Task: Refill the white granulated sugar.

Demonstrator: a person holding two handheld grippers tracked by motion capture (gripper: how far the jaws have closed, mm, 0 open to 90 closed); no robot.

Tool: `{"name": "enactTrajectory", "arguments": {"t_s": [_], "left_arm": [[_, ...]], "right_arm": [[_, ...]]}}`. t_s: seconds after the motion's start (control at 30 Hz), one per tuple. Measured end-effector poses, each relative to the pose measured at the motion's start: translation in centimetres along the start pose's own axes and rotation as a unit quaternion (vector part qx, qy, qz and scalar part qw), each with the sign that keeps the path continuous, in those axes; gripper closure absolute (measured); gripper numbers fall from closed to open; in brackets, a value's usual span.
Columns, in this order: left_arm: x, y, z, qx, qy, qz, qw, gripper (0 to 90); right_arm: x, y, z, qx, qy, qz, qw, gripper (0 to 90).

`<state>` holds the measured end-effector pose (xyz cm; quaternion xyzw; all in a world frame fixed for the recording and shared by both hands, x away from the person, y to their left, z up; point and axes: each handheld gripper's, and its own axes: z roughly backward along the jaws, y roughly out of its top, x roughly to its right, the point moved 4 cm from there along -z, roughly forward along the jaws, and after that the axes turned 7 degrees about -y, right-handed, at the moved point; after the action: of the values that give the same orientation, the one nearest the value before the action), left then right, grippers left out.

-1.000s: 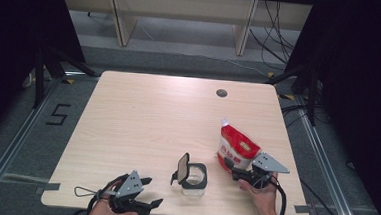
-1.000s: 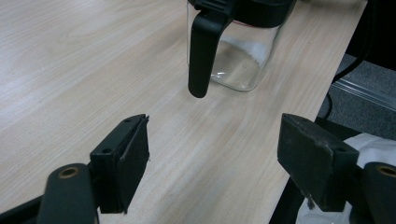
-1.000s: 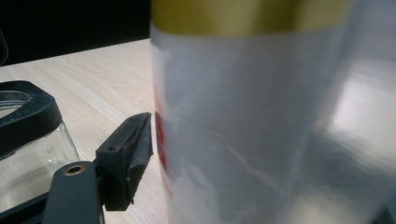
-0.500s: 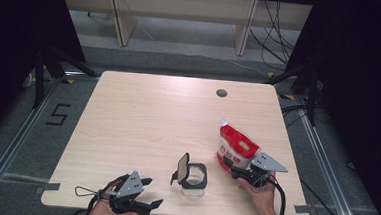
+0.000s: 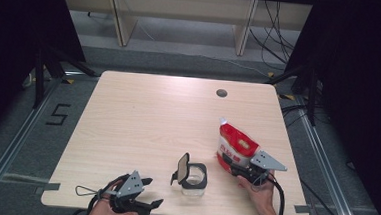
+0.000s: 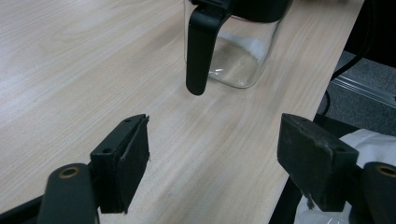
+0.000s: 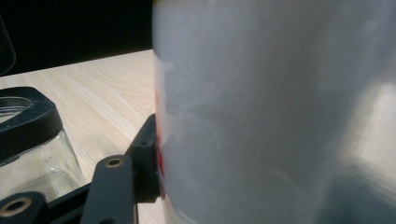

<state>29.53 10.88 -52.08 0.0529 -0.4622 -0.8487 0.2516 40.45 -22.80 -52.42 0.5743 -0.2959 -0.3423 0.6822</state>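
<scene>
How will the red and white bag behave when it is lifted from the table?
The red and white bag looks like a soft pouch, so it may crumple between the right tongs, whose jaws have just been closing on its lower end. It stands tall and looks full, so it may sag or tip toward the glass jar.

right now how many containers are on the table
2. A clear glass jar with a black rim and its lid flipped up stands near the front edge, and a red and white bag stands to its right, at the right gripper.
</scene>
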Motion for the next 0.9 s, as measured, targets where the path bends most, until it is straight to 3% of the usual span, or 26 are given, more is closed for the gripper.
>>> {"name": "enactTrajectory", "arguments": {"t_s": [0.03,0.07,0.13,0.17,0.2,0.3,0.4,0.43,0.47,0.5,0.53,0.57,0.63,0.67,0.7,0.73,0.77,0.8,0.87,0.9], "left_arm": [[0.1,0.0,0.0,0.003,-0.001,0.002,1.0,24.8],[0.2,0.0,-0.1,0.009,-0.004,0.005,0.9999,24.8],[0.2,0.0,-0.1,0.006,-0.005,0.004,1.0,24.9],[0.0,0.1,0.0,0.003,-0.003,-0.012,0.9999,24.9],[0.0,0.0,0.0,0.0,-0.004,-0.012,0.9999,24.9],[0.1,-0.1,-0.1,0.006,0.006,-0.01,0.9999,24.9],[0.0,-0.1,0.0,0.008,0.006,-0.013,0.9999,24.9],[-0.2,-0.1,0.3,-0.009,0.006,-0.017,0.9998,24.9],[-0.1,-0.1,0.2,-0.007,0.005,-0.01,0.9999,24.9],[-0.1,-0.1,0.2,0.001,0.01,-0.005,0.9999,24.9],[-0.3,-0.1,0.3,-0.003,0.011,-0.015,0.9998,24.9],[-0.2,-0.2,0.2,0.003,0.013,-0.004,0.9999,24.9],[-0.4,-0.2,0.2,0.007,0.014,-0.01,0.9998,24.8],[-0.5,-0.2,0.3,0.006,0.017,-0.001,0.9998,24.8],[-0.7,-0.2,0.3,0.01,0.015,-0.01,0.9998,24.8],[-0.7,-0.3,0.3,0.006,0.016,0.0,0.9999,24.6],[-0.7,-0.3,0.3,0.015,0.019,0.006,0.9997,24.5],[-1.0,-0.4,0.5,0.006,0.025,-0.006,0.9997,24.4],[-0.9,-0.3,0.6,0.016,0.021,0.005,0.9997,24.0],[-1.1,-0.3,0.8,0.007,0.025,-0.005,0.9996,23.9]], "right_arm": [[-0.3,0.0,0.3,-0.019,0.006,-0.014,0.9997,45.7],[-0.4,0.0,0.4,-0.021,0.007,-0.017,0.9996,46.0],[-0.2,0.1,0.3,-0.02,-0.002,0.004,0.9998,46.6],[-0.5,0.1,0.4,-0.023,-0.005,-0.013,0.9996,47.0],[-0.2,0.2,0.4,-0.024,0.003,0.014,0.9996,47.2],[-0.1,0.5,0.6,-0.028,-0.006,0.035,0.999,47.9],[-0.3,1.2,1.2,-0.023,-0.011,0.032,0.9991,48.3],[-0.2,1.4,1.3,-0.016,-0.007,0.037,0.9992,48.4],[0.0,1.7,1.6,-0.011,-0.025,0.052,0.9983,48.5],[-0.1,2.0,1.9,-0.015,-0.023,0.053,0.9982,48.5],[0.1,2.4,2.2,-0.013,-0.035,0.094,0.9948,48.5],[0.0,2.6,2.4,-0.013,-0.04,0.11,0.993,48.6],[-0.3,3.2,3.4,-0.014,-0.042,0.144,0.9886,48.7],[-0.5,3.4,3.6,-0.007,-0.043,0.147,0.9882,48.7],[-0.7,3.8,4.1,-0.013,-0.038,0.168,0.9849,48.8],[-1.0,3.9,4.2,-0.01,-0.036,0.169,0.9849,48.8],[-1.3,4.2,4.3,-0.008,-0.042,0.184,0.9819,48.9],[-1.5,4.4,4.5,-0.013,-0.035,0.199,0.9793,48.9],[-2.2,4.7,4.8,-0.011,-0.031,0.208,0.9777,49.0],[-2.4,4.8,5.0,-0.016,-0.03,0.211,0.9769,49.0]]}}
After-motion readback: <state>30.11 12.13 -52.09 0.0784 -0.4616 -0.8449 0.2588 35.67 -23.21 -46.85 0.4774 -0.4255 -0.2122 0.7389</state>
